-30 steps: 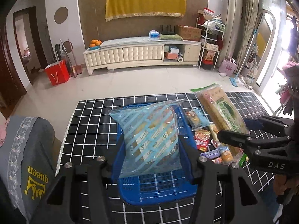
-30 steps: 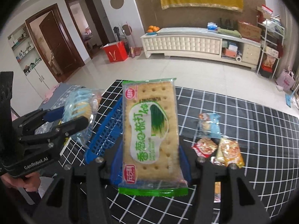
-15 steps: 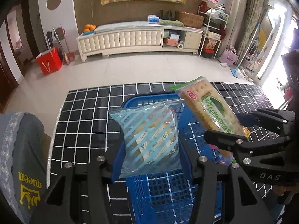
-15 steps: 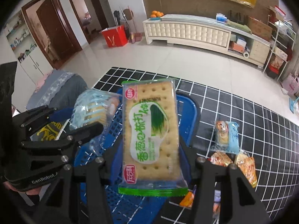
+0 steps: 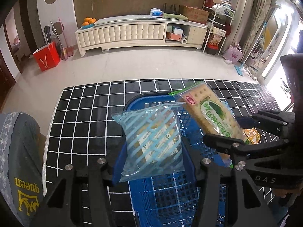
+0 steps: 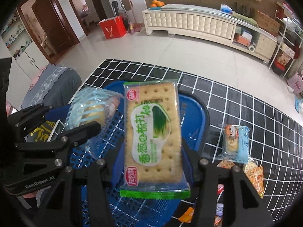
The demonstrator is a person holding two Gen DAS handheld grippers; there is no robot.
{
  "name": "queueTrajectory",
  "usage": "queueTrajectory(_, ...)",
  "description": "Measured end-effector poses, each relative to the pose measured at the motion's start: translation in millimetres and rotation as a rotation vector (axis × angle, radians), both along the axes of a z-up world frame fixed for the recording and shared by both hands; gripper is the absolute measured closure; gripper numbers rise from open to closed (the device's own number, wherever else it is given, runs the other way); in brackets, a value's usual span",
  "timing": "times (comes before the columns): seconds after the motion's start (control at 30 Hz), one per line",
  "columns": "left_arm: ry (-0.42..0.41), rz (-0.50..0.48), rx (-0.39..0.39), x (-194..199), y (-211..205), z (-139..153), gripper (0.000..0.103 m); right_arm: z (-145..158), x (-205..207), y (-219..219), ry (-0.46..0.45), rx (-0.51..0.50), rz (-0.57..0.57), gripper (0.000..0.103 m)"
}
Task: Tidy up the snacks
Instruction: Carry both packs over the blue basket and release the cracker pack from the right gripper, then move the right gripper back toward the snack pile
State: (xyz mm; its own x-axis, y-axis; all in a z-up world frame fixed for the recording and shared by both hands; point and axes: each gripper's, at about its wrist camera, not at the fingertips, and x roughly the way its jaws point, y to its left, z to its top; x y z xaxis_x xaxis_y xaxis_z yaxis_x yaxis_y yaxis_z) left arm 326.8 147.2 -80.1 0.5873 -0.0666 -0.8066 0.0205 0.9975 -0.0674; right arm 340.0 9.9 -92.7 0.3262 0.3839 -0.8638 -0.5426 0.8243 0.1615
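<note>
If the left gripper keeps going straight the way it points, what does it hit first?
Probably the blue basket: the left gripper, shut on the blue-striped snack bag, points down into its mesh floor. Depth is unclear.

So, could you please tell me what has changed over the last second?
Both hand-held grippers came forward and down over the blue basket, which now lies right beneath them. The left hand-held gripper still holds the blue-striped packet, the right hand-held gripper the green cracker packet. Nothing was released.
</note>
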Motion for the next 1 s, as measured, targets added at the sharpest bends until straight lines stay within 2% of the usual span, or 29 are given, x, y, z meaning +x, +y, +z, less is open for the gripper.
queueTrajectory(0.07, 0.006, -0.002, 0.002, 1, -1, 0, 0.050, -1, 1, -2, 0.012, 0.005, -0.010, 0.045)
queueTrajectory(0.17, 0.005, -0.011, 0.015, -2, -4, 0, 0.044, 1, 1, -4, 0.013, 0.010, -0.016, 0.043)
queueTrajectory(0.2, -0.002, -0.009, 0.018, -2, -2, 1, 0.037, 2, 1, -6, 0.010, 0.012, -0.021, 0.040)
queueTrajectory(0.23, -0.008, -0.006, 0.020, -4, -2, 2, 0.036, 3, 3, -8, 0.010, 0.016, -0.024, 0.036)
queueTrajectory(0.3, -0.018, -0.007, 0.013, -9, 0, 7, 0.031, 7, 3, -12, 0.002, 0.026, -0.029, 0.022)
queueTrajectory(0.4, -0.036, 0.009, 0.012, -15, 2, 18, 0.029, 19, -1, -22, -0.017, 0.053, -0.032, 0.015)
queueTrajectory(0.63, -0.079, 0.005, 0.026, -39, -14, 45, 0.025, 51, -28, -55, -0.094, 0.009, -0.042, 0.015)
queueTrajectory(0.8, -0.106, -0.037, 0.026, -58, -43, 61, 0.023, 69, -47, -94, -0.114, -0.016, -0.094, 0.015)
queueTrajectory(1.0, -0.114, -0.113, 0.020, -75, -89, 63, 0.023, 79, -66, -146, -0.125, -0.028, -0.169, 0.015)
